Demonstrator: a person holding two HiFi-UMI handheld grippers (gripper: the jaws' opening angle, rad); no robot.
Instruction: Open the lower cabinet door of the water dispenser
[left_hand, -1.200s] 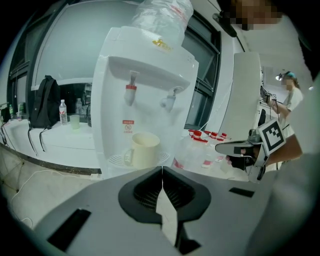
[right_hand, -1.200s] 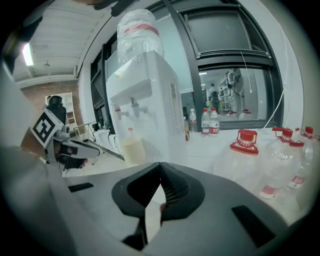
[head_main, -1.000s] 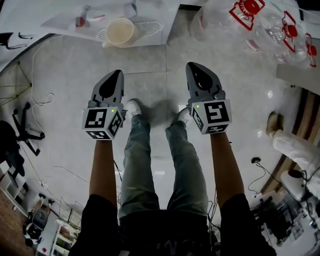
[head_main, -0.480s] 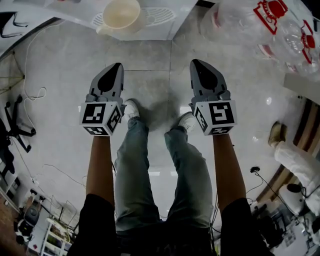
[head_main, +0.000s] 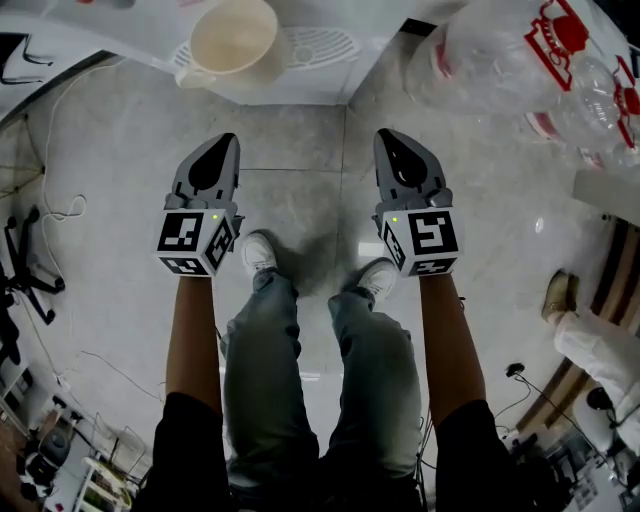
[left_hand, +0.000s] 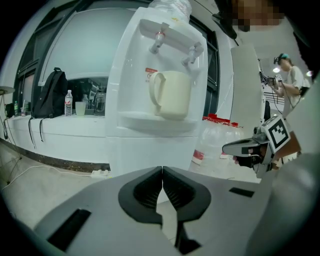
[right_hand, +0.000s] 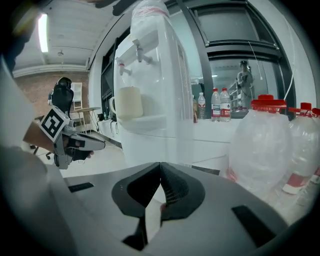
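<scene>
floor (head_main: 300, 190): pale glossy tile; we stand on it, shoes between our two outstretched arms in the head view.
water dispenser (left_hand: 150, 75): white and upright at twelve o'clock ahead of us, with two taps above a drip tray.
lower cabinet door (left_hand: 150, 150): the plain white front under the tray, lying flush as far as we can see (its handle is not clear to us), well apart from both grippers.
water jugs (right_hand: 260, 145): clear with red caps, on the floor at two o'clock in the head view.
left gripper (left_hand: 162, 175): jaws pressed together on nothing, aimed low at the dispenser's base.
right gripper (right_hand: 160, 172): jaws likewise closed and empty, at three o'clock of its partner.
mug (left_hand: 172, 94): cream, on the drip tray under the taps, handle toward nine o'clock in the left gripper view.
</scene>
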